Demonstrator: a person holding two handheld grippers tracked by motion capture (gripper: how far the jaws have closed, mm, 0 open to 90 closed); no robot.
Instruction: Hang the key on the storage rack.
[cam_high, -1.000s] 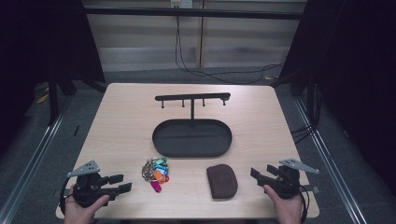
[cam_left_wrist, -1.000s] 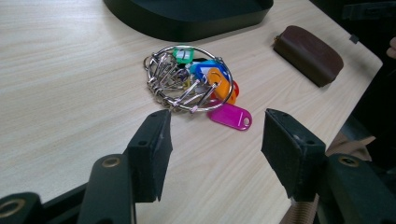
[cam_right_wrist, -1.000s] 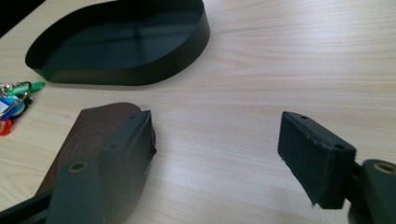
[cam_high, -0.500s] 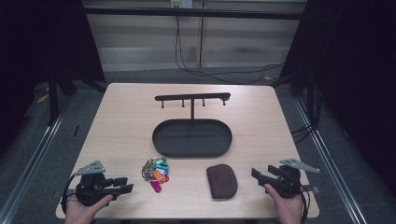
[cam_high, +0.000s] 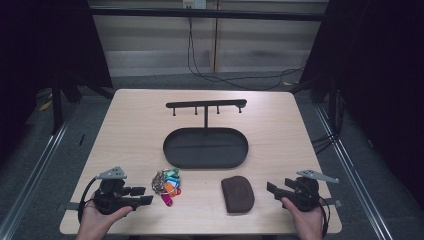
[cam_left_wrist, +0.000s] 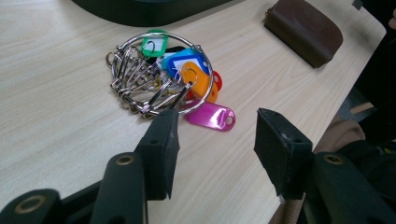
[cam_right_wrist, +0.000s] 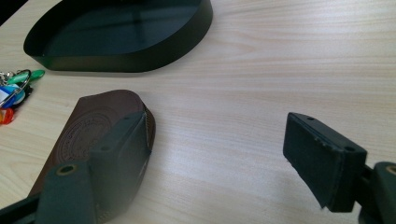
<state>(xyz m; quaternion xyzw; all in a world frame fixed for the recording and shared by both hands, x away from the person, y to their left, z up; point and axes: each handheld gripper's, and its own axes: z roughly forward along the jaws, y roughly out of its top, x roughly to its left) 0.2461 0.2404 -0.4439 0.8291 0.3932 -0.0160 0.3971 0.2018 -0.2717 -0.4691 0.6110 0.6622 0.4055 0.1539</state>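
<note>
A bunch of keys (cam_high: 167, 183) with coloured tags on a metal ring lies near the table's front, left of a brown leather pouch (cam_high: 237, 193). My left gripper (cam_high: 142, 196) rests just left of the keys, open, and its jaws have just been opening with nothing between them. In the left gripper view the key bunch (cam_left_wrist: 163, 70) lies just beyond the gripper (cam_left_wrist: 217, 126). My right gripper (cam_high: 272, 189) sits right of the pouch, open, jaws widening slightly and holding nothing. In the right gripper view the pouch (cam_right_wrist: 93, 126) lies partly behind the left jaw of the gripper (cam_right_wrist: 219, 126).
A black oval tray (cam_high: 205, 165) stands mid-table, with a black hook rack (cam_high: 206, 105) rising behind it. The tray's wall (cam_right_wrist: 140, 63) shows beyond the pouch. The table's front edge runs close under both hands. Dark floor and cables lie beyond the far edge.
My left gripper has slid right, closer to the key bunch, and its jaws narrowed and then widened. The right gripper has stayed in place.
</note>
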